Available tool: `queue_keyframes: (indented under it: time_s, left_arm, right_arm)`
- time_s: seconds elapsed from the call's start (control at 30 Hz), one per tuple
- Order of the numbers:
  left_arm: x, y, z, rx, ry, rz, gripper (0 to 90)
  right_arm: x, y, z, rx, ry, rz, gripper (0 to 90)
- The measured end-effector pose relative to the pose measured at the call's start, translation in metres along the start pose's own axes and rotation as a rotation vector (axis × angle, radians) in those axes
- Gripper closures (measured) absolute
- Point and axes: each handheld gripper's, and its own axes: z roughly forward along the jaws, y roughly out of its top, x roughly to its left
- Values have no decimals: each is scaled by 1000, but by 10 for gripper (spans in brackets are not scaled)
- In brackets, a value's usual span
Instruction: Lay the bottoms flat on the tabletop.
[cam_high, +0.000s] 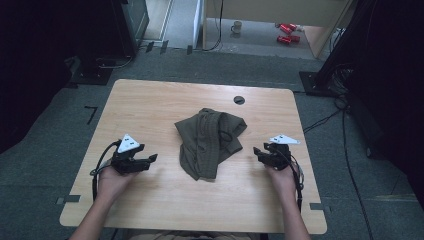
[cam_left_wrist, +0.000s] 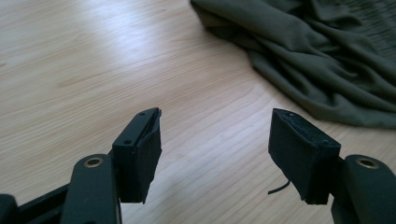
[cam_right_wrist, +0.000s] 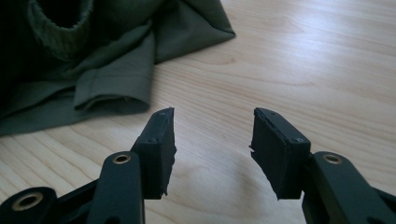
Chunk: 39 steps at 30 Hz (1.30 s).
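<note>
both grippers, left gripper and right gripper, are sitting released and empty, flanking the crumpled olive garment on the table, likely lining up for a two-sided grab.

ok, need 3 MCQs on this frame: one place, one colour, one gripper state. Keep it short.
1. Where does the garment lie?
A. mid-table, between the two grippers
B. on the floor
C. hanging off the near edge

2. What colour is it?
A. red
B. olive green
C. white

3. What is in the left gripper?
A. a garment fold
B. a cable
C. nothing, jaws apart

Key:
1 A: in the high view it sits on the table between the left gripper and the right gripper.
2 B: dark olive cloth in all views.
3 C: bare wood shows between its jaws.
</note>
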Motion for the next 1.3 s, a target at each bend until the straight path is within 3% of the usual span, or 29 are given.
queue_keyframes:
  time_s: [0.17,0.4,0.53,0.6,0.73,0.87,1.0,1.13,1.23,1.3]
  left_arm:
    - [-17,7,6,-5,-60,28,344]
    - [-37,16,16,-5,-118,72,337]
    - [-49,21,22,-12,-159,90,337]
    - [-51,21,24,-11,-166,98,336]
    - [-69,26,34,-2,-205,139,330]
    - [-75,27,39,3,-234,134,328]
    - [-79,26,42,5,-252,134,328]
    - [-85,25,44,10,-263,146,327]
    - [-87,25,45,14,-269,151,324]
    - [-88,24,45,15,-273,154,322]
  right_arm:
    - [12,6,9,-22,30,-17,504]
    - [29,14,20,-5,72,-45,505]
    - [36,16,26,-10,103,-32,486]
    - [38,16,27,-10,106,-38,476]
    - [51,17,38,-1,117,-73,479]
    - [54,16,47,18,114,-85,495]
    - [54,13,52,44,115,-89,560]
    - [57,12,52,48,117,-103,721]
    - [65,10,52,48,137,-111,809]
    - [69,9,51,49,144,-121,822]
